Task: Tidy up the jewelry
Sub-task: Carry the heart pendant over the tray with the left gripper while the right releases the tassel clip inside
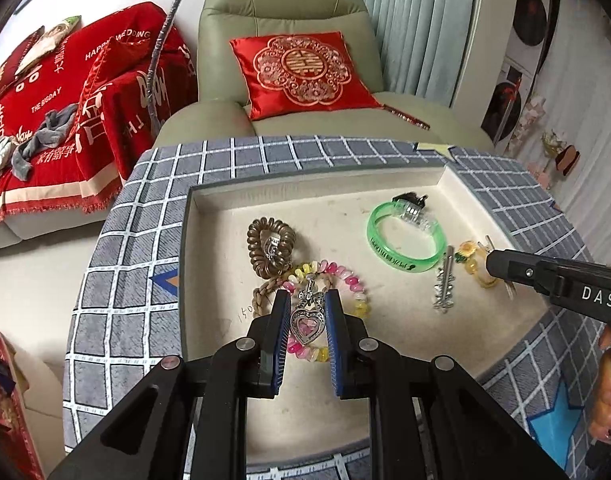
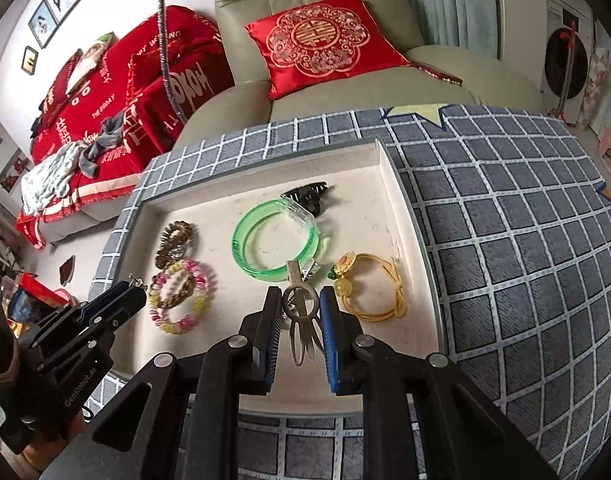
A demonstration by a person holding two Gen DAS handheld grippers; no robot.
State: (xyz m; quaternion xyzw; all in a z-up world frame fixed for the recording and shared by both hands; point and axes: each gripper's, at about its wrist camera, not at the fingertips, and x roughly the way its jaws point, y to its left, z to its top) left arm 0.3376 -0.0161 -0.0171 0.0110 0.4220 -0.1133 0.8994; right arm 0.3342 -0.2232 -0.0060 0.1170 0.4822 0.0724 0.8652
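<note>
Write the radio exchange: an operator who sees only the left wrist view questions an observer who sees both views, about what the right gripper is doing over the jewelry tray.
Operator: The right gripper comes in side-on for me. Is anything in it?
Observer: Yes. The right gripper has a metal hair clip between its fingers, with its prongs pointing back toward the camera.
Operator: Its body covers part of something yellow. What is that?
Observer: A gold cord bracelet with yellow beads. It lies in a whole loop on the tray, just right of the fingers and not between them.
</note>
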